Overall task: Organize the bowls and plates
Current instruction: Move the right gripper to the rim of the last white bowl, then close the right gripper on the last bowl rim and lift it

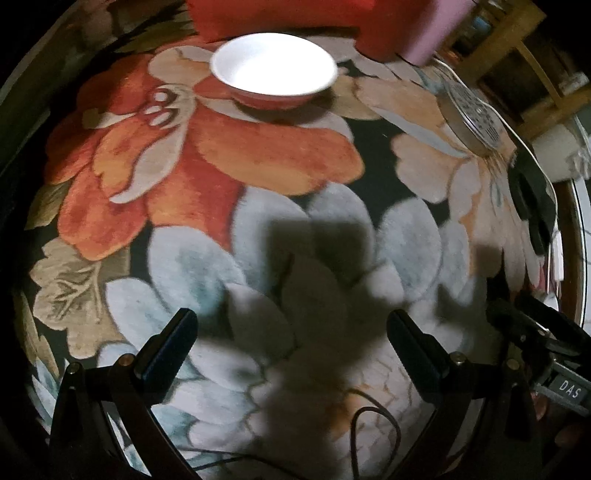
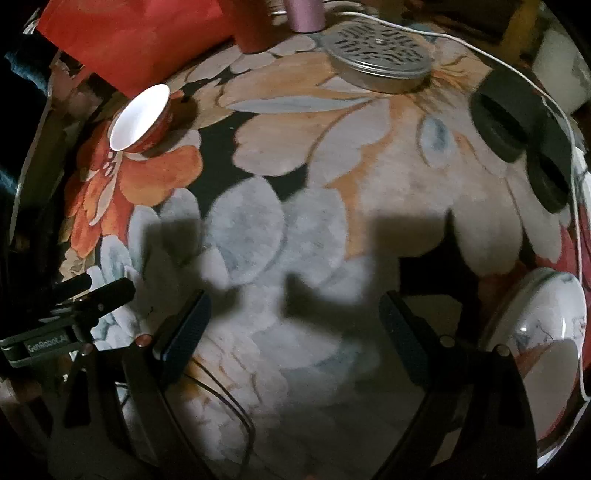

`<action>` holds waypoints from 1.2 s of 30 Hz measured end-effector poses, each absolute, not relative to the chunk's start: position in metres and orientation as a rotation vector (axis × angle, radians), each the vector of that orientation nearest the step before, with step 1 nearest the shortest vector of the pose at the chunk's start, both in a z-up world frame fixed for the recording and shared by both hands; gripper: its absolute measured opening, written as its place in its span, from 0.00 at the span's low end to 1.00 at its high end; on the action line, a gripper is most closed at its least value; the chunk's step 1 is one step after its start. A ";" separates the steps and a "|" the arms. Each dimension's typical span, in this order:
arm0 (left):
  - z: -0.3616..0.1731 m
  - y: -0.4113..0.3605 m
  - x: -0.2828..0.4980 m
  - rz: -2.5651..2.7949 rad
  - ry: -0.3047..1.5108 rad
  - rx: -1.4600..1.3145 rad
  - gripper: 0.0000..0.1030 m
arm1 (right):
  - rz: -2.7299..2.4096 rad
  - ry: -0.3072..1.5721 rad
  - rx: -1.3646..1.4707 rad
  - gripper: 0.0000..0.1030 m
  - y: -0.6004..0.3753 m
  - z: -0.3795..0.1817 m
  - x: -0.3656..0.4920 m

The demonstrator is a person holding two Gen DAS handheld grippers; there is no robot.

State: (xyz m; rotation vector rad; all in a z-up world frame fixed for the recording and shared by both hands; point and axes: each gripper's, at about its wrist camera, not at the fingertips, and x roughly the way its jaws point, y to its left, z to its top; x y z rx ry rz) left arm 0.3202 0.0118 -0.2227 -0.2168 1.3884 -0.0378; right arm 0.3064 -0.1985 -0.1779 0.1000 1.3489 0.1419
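A bowl (image 1: 274,71), white inside and red outside, stands upright on the flowered cloth far ahead of my left gripper (image 1: 291,323). The left gripper hangs open over the cloth with nothing between its fingers. In the right wrist view the same bowl (image 2: 139,119) is at the upper left. A white marbled plate (image 2: 543,332) lies at the right edge, just beyond the right finger. My right gripper (image 2: 295,306) is open and empty above the cloth. Each gripper shows at the edge of the other's view: the right gripper (image 1: 532,332) and the left gripper (image 2: 92,295).
A perforated metal lid (image 2: 380,61) lies at the back. Two black round discs (image 2: 506,122) sit at the right, with a white cable (image 2: 480,42) running past them. A red bag (image 2: 125,33) and a pink cylinder (image 2: 304,14) stand behind the bowl.
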 end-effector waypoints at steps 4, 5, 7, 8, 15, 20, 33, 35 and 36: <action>-0.222 0.027 0.327 -0.004 1.374 -0.221 0.99 | 0.192 1.357 0.101 0.90 -0.180 -0.180 0.321; -0.222 0.030 0.329 0.004 1.370 -0.224 0.99 | 0.214 1.354 0.098 0.90 -0.173 -0.180 0.325; -0.221 0.037 0.334 0.022 1.362 -0.228 0.99 | 0.247 1.345 0.094 0.90 -0.163 -0.179 0.330; -0.221 0.041 0.336 0.029 1.358 -0.230 0.99 | 0.279 1.339 0.095 0.90 -0.156 -0.180 0.335; -0.213 0.073 0.352 0.085 1.323 -0.278 0.99 | 0.379 1.302 0.169 0.90 -0.123 -0.177 0.381; -0.208 0.093 0.355 0.110 1.304 -0.306 0.99 | 0.388 1.262 0.251 0.89 -0.097 -0.172 0.418; -0.212 0.119 0.342 0.140 1.309 -0.363 0.99 | 0.246 1.413 0.373 0.20 -0.060 -0.230 0.476; -0.213 0.122 0.341 0.136 1.311 -0.369 0.99 | 0.239 1.428 0.416 0.16 -0.064 -0.237 0.475; -0.213 0.123 0.340 0.133 1.311 -0.373 0.99 | 0.249 1.427 0.445 0.15 -0.067 -0.238 0.473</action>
